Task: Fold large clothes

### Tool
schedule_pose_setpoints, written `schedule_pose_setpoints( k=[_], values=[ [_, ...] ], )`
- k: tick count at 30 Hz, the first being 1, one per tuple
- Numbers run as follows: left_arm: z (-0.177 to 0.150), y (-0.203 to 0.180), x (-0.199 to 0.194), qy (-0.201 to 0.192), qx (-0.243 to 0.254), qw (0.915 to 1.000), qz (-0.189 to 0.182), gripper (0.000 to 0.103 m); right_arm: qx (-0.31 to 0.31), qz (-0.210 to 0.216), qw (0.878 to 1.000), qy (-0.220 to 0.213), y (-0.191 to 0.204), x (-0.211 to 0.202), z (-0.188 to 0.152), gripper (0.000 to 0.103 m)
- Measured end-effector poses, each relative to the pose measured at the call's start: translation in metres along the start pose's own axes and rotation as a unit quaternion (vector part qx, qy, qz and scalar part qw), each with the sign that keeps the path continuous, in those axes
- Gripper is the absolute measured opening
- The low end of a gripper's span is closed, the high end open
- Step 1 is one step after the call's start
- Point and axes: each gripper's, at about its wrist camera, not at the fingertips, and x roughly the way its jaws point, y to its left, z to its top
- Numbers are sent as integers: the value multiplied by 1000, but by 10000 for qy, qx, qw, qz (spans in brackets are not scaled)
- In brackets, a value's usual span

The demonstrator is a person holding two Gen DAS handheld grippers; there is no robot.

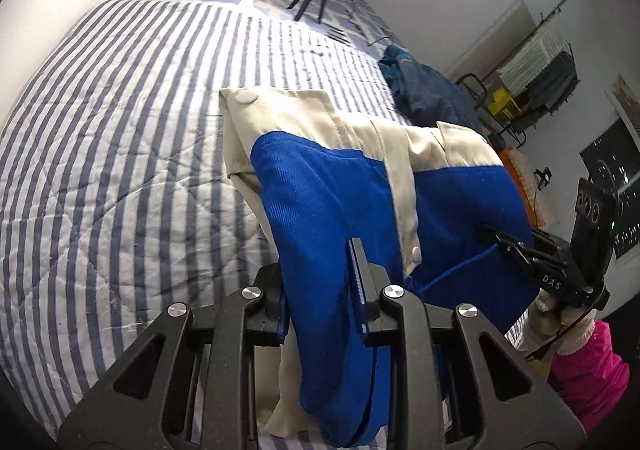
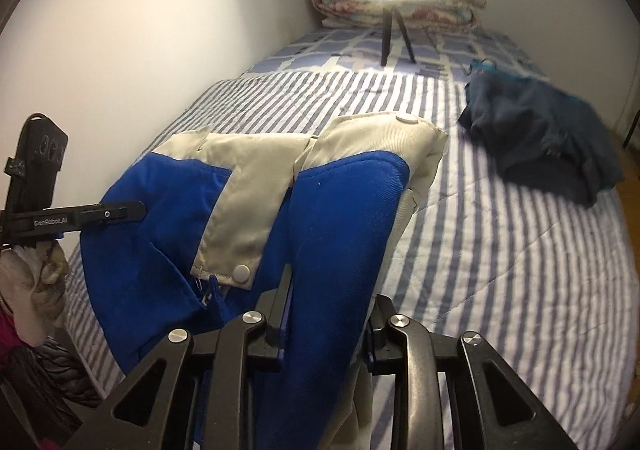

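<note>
My bed [image 2: 500,250] wears a blue-and-white striped quilt. On it lie a crumpled dark blue garment [image 2: 536,129], a black tripod [image 2: 394,33] under a bright ring light, and what looks like a folded floral blanket [image 2: 448,13] at the far end.

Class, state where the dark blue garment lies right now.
The dark blue garment lies crumpled on the striped bedspread, at the right in both views, beyond the held blue-and-beige jacket.

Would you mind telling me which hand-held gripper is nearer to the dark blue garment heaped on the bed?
Right. The right hand-held gripper holds the blue-and-cream jacket on the side toward the dark blue garment; the left hand-held gripper grips the jacket's far side.
</note>
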Motion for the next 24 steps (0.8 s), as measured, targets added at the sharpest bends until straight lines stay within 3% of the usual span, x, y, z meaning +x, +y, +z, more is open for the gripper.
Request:
schedule_pose_setpoints(
  k=[11,24],
  values=[
    [18,-47,15,-30,463,9987,-228,21,-39,-594,9981,-173,-21,-26,8,25],
    [67,-111,70,-62,883,9935,-709,20,30,-1186,9920,-440,-90,-62,30,25]
  ],
)
